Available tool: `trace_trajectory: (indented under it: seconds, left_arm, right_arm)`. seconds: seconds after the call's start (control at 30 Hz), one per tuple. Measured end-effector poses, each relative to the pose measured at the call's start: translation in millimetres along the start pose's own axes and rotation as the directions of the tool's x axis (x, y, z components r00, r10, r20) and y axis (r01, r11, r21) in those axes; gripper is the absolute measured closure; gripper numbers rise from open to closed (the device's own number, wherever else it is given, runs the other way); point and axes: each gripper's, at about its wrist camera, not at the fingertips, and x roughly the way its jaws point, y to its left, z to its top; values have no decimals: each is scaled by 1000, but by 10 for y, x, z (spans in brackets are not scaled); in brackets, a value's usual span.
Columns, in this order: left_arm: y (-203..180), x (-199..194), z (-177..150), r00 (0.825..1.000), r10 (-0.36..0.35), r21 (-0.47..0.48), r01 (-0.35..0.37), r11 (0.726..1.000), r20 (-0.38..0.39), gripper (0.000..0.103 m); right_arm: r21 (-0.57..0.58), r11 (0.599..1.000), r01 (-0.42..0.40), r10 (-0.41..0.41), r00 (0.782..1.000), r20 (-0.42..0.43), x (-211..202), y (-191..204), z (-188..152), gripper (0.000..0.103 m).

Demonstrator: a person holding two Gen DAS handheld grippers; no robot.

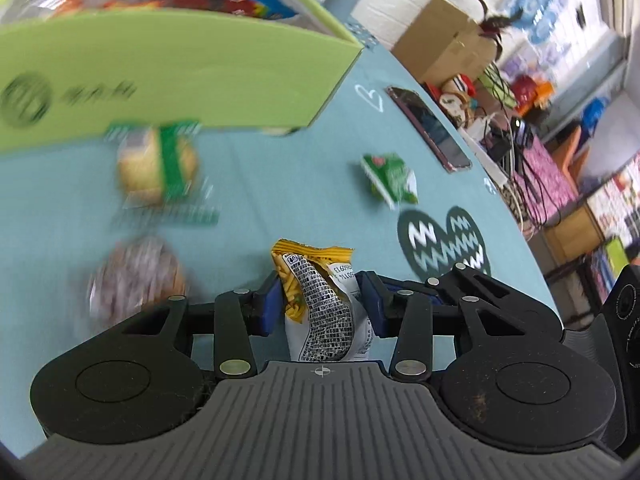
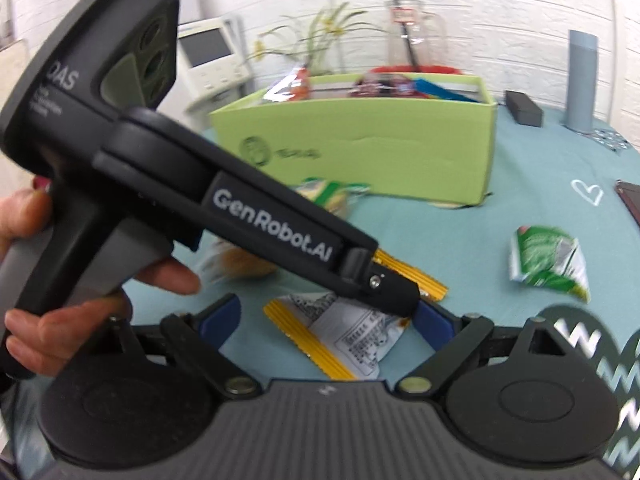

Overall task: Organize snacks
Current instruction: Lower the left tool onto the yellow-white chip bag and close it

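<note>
Snack packets (image 2: 352, 332) on the table (image 2: 460, 232) before the box (image 2: 360, 152)

In the right wrist view the box sits upper centre with packets inside; a packet (image 2: 548, 260) lies right of centre, another (image 2: 332, 196) touches the box front, a phone (image 1: 428, 128) at the far right edge.

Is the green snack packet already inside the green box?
No, the green snack packet lies on the blue tablecloth, well in front of the green box.

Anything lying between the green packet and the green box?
No: only bare teal tablecloth lies between the green packet and the green box, clearest in the right wrist view.
</note>
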Motion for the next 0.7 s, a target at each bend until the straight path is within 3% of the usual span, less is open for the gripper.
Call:
trace_trajectory:
  seconds: [0.07,0.13,0.2,0.27,0.37,0.47,0.7]
  left_arm:
    - [-20,-134,-216,999,18,-42,-17,999,26,79]
    - [-44,-275,-413,997,51,-81,-46,996,62,71]
    - [-56,-380,-520,993,73,-94,-65,993,90,57]
    - [-32,-460,-543,989,92,-102,-80,992,115,54]
    - [35,-516,-498,988,88,-122,-72,990,125,54]
    - [95,-459,-425,996,41,-147,-29,989,79,56]
    - [28,-398,-418,999,-3,-125,9,992,51,57]
  right_arm:
    - [-11,999,-30,30,1000,2,-114,104,-88,11]
    - [-33,998,-45,45,999,6,-237,200,-181,11]
    - [-38,999,-19,20,1000,10,-331,251,-254,11]
    - [-17,1000,16,-15,999,30,-412,261,-312,11]
    - [66,997,33,-37,997,67,-460,230,-376,11]
    - [108,992,71,-79,994,76,-399,205,-391,14]
    - [136,990,40,-53,994,91,-356,214,-376,23]
